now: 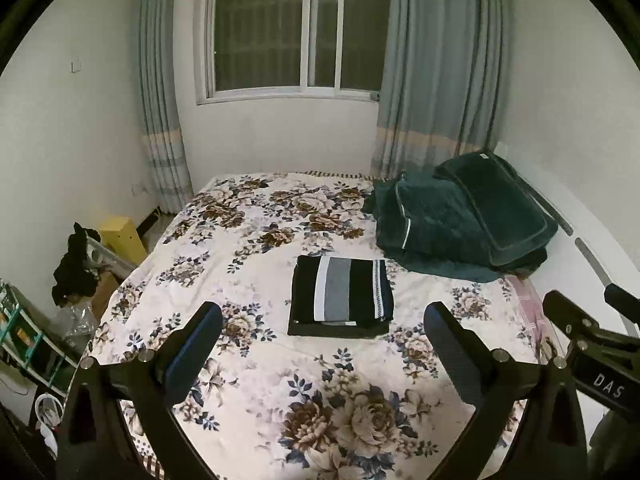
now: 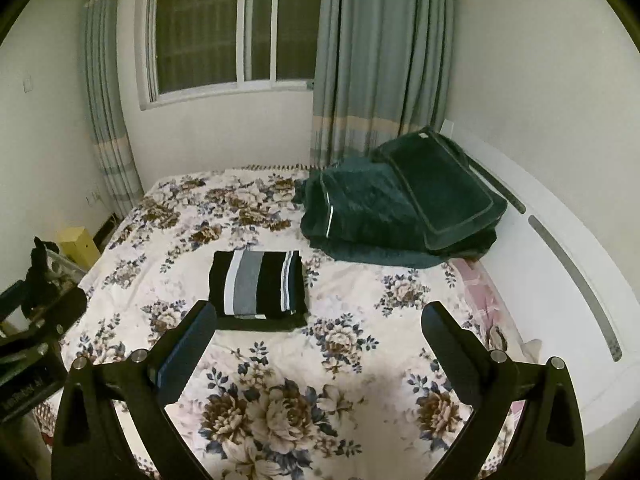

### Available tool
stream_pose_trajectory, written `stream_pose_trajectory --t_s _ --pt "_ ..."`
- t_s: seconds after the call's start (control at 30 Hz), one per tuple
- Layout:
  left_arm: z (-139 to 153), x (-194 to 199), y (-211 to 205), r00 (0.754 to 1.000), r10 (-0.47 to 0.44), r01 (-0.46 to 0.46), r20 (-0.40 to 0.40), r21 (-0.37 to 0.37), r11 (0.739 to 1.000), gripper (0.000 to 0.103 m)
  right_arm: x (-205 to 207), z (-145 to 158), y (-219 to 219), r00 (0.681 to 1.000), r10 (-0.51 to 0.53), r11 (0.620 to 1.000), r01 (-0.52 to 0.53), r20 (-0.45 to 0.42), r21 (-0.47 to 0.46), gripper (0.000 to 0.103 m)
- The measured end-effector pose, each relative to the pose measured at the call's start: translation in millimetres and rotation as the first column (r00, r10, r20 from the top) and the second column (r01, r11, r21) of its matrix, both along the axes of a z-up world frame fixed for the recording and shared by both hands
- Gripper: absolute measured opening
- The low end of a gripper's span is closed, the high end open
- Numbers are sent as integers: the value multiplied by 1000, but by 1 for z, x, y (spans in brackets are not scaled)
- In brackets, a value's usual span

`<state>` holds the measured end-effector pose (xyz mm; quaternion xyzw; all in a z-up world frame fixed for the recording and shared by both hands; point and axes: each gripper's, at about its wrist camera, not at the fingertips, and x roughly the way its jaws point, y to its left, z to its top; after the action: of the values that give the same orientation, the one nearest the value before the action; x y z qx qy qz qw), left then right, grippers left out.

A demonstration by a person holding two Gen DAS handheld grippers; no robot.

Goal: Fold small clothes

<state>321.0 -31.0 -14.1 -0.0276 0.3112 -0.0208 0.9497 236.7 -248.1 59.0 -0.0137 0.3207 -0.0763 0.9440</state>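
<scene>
A folded striped garment, black with white and grey bands, lies flat as a neat rectangle in the middle of the floral bedspread. It also shows in the right wrist view. My left gripper is open and empty, held above the bed just short of the garment. My right gripper is open and empty too, with the garment ahead of its left finger. The right gripper's body shows at the right edge of the left wrist view.
A heap of dark green bedding and pillows sits at the bed's far right by the white headboard. A window and grey-blue curtains are behind. Clutter, a yellow box and shelving stand on the floor left of the bed.
</scene>
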Motion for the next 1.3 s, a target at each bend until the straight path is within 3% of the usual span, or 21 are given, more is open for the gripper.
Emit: stream_pose_trajectory --t_s 0.43,1.3 --pt "13 -29 -3 999 16 -16 30 9 1000 103 -33 27 -1 998 47 999 -47 36 9 103" --pt "21 -39 -6 997 60 -61 52 14 998 103 -26 29 3 996 87 996 -88 33 25 103"
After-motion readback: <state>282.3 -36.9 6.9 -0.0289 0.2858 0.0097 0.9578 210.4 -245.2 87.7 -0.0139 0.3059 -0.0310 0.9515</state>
